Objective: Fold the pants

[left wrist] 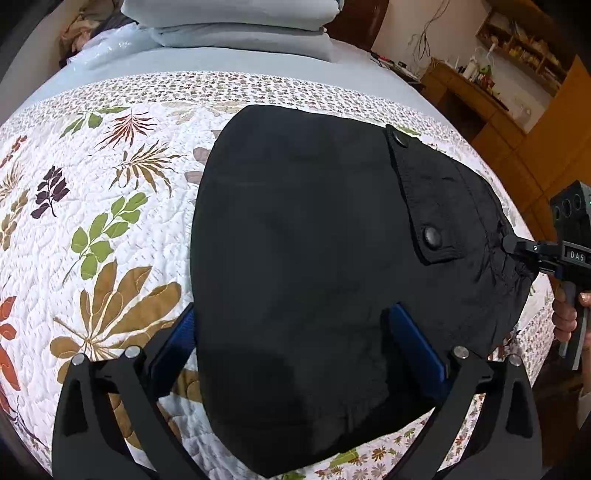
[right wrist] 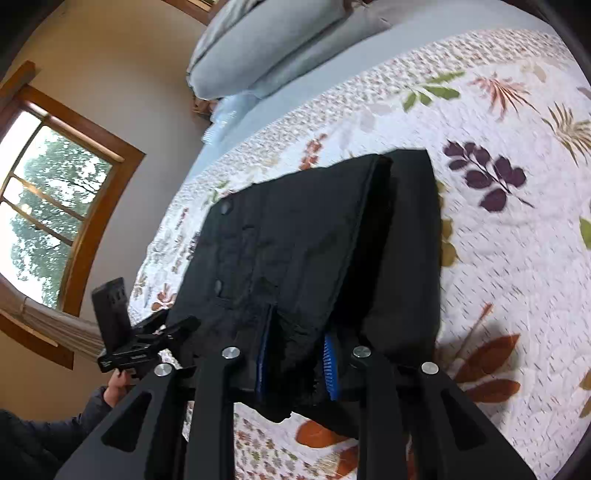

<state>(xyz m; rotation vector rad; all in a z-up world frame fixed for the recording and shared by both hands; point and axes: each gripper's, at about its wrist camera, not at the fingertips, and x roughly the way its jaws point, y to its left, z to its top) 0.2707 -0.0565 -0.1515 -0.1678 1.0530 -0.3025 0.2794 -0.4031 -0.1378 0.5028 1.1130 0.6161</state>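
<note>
Black pants [left wrist: 306, 266] folded flat on the leafy quilt [left wrist: 110, 206], near its edge. Pillows [left wrist: 236, 26] stacked well beyond, lots of bare quilt alongside. Left gripper [left wrist: 291, 347] spread wide over the cloth, right gripper [right wrist: 293, 365] clenched on the waistband edge.

left hand-held gripper [left wrist: 291, 347] spread, right hand-held gripper [right wrist: 295, 363] clamped

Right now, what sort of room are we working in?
Most likely a bedroom: the black pants lie on a bed's leaf-print quilt, with stacked grey pillows at the head.
</note>
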